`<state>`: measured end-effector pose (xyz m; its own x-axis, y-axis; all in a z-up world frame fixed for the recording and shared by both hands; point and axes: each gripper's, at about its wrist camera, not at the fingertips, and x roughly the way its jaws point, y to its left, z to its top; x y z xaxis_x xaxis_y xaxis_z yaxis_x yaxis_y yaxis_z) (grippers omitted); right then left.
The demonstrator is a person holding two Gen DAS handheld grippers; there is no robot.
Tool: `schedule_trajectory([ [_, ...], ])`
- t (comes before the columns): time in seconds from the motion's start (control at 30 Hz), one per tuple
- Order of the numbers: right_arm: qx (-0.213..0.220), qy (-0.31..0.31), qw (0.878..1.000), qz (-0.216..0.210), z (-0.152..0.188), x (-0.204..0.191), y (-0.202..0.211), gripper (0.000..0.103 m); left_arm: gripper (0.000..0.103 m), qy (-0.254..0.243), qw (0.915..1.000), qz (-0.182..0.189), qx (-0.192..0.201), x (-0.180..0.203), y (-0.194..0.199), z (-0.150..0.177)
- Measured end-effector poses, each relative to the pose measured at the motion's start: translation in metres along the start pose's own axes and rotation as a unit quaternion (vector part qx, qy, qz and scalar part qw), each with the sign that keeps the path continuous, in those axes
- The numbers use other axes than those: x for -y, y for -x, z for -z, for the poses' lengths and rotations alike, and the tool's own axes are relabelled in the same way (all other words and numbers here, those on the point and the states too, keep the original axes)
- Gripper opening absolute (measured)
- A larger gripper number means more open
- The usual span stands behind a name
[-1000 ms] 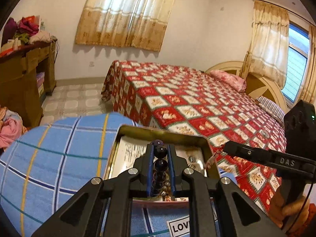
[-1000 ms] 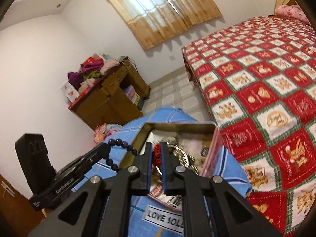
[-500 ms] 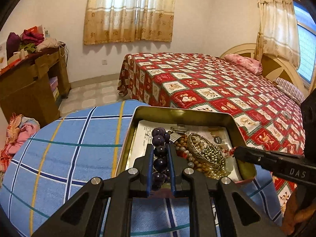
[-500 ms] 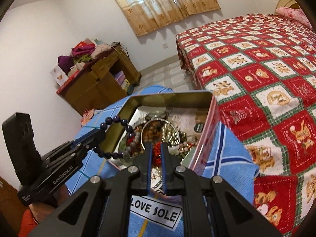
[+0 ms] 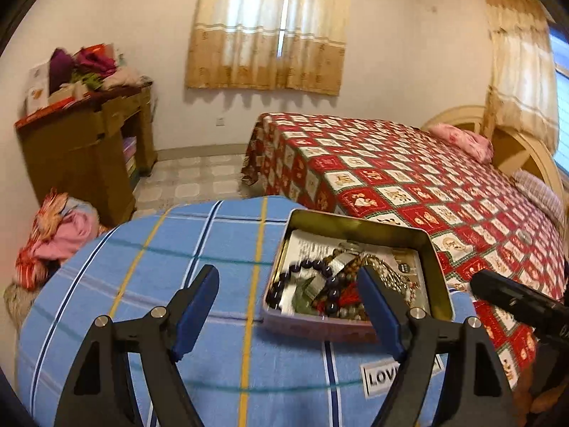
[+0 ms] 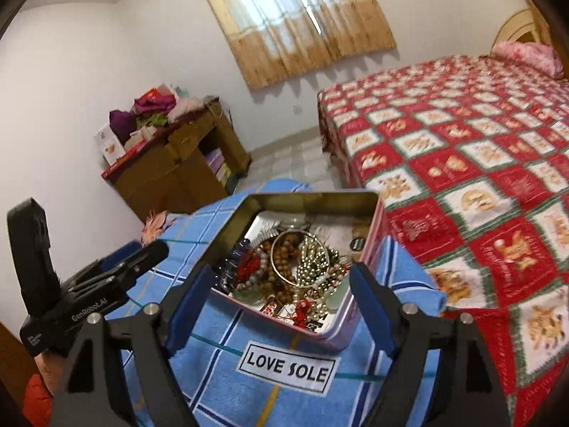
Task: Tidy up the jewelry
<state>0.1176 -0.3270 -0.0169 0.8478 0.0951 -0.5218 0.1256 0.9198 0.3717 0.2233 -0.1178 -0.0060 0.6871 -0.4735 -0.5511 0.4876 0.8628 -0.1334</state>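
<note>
The surface point(image 6: 199, 384) wears a sky-blue cloth checked with white, navy, yellow and teal lines, with a white label point(image 6: 287, 366) lettered in black at 6 o'clock in the right wrist view. On it, the tin point(image 6: 370, 235) has dull gold inner walls and a pink outside, and holds dark purple beads point(image 5: 306, 267), brown wooden beads point(image 6: 284, 259), a gold bangle point(image 6: 274, 256), pale gold beads point(image 6: 313, 259) and red tassels point(image 6: 247, 265). At 2 o'clock the bed point(image 6: 462, 163) shows a red, white and green patchwork, and both tongs point(image 5: 286, 307) point(image 6: 279, 295) are black with blue pads point(image 5: 193, 315).
</note>
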Motion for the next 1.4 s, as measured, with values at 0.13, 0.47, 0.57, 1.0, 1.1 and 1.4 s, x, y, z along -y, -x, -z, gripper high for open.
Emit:
schedule_trajectory([
  [0.13,0.024,-0.005,1.0,0.017,0.013,-0.012,0.032,0.083,0.08,0.005,0.9992,-0.039,-0.01,0.005,0.025,0.023],
  [0.47,0.007,0.004,0.999,0.05,0.057,-0.035,0.072,0.086,0.08,0.016,0.9938,-0.103,-0.04,0.026,0.071,0.065],
  [0.57,-0.001,0.001,0.999,0.053,0.067,-0.035,0.08,0.091,0.08,0.022,0.9931,-0.108,-0.04,0.03,0.086,0.076],
  [1.0,-0.026,0.007,0.996,0.09,0.097,-0.037,0.106,0.098,0.08,0.004,0.9888,-0.142,-0.047,0.057,0.12,0.101],
  [1.1,-0.03,0.017,0.994,0.1,0.102,-0.041,0.107,0.098,0.08,-0.001,0.9876,-0.147,-0.056,0.059,0.12,0.107],
  [1.4,-0.068,0.019,0.99,0.119,0.112,-0.042,0.104,0.099,0.08,0.021,0.9822,-0.162,-0.093,0.053,0.12,0.12],
])
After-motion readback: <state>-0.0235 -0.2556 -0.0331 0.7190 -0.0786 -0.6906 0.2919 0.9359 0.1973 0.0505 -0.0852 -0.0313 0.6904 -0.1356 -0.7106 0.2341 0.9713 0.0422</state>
